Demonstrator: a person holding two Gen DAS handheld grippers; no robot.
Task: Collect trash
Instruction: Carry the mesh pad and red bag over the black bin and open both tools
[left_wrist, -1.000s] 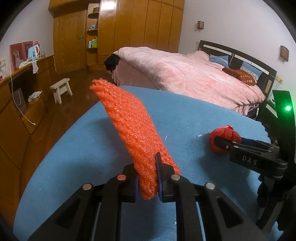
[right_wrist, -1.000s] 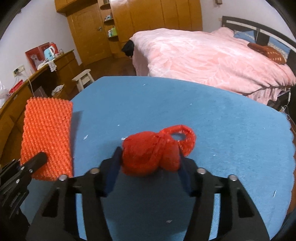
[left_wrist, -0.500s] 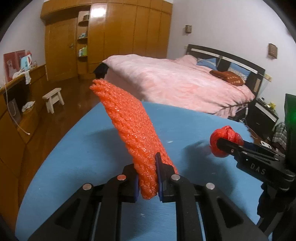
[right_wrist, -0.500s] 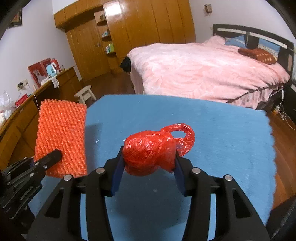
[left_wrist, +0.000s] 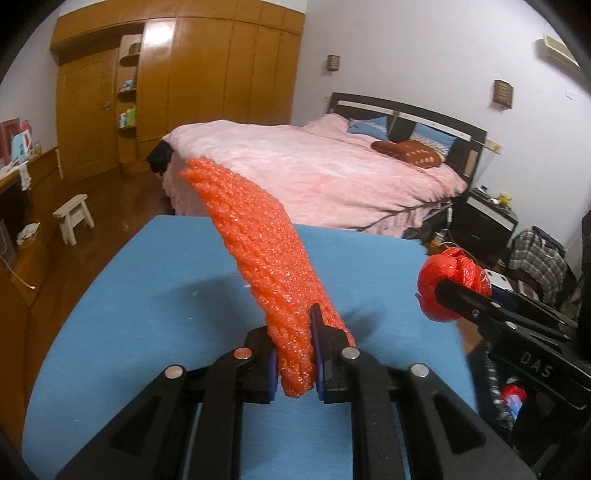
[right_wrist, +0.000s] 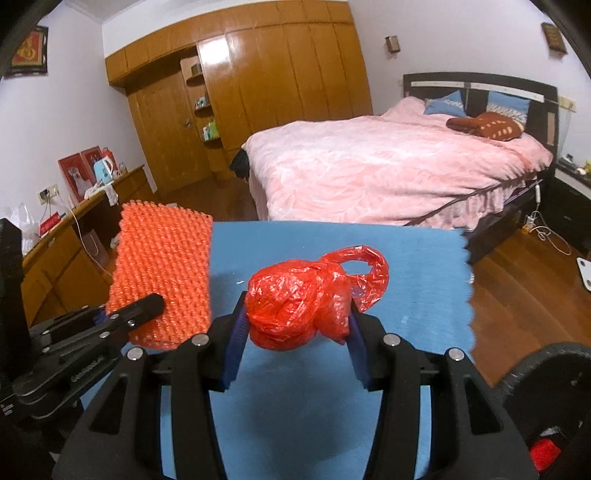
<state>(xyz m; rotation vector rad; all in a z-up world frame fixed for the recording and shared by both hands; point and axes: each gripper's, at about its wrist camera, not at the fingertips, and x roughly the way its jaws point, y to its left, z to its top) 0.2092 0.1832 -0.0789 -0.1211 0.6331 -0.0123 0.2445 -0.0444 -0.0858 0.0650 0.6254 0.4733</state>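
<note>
Left wrist view: the left gripper has its jaws clenched on the bottom edge of an orange foam net sleeve, which stands up through the centre of the frame, clear of the blue surface. At the right edge the right gripper grasps a balled red plastic bag. In the right wrist view the bag sits squeezed between the right gripper's pads at lower centre, its loose handle loop poking up to the right, while the sleeve hangs at the left.

Both pieces look lifted, so the step in hand is probably carrying them to a bin, which no view shows. To do it well, keep both grips firm, hold the sleeve upright so it does not flop, and keep the loop from snagging.
</note>
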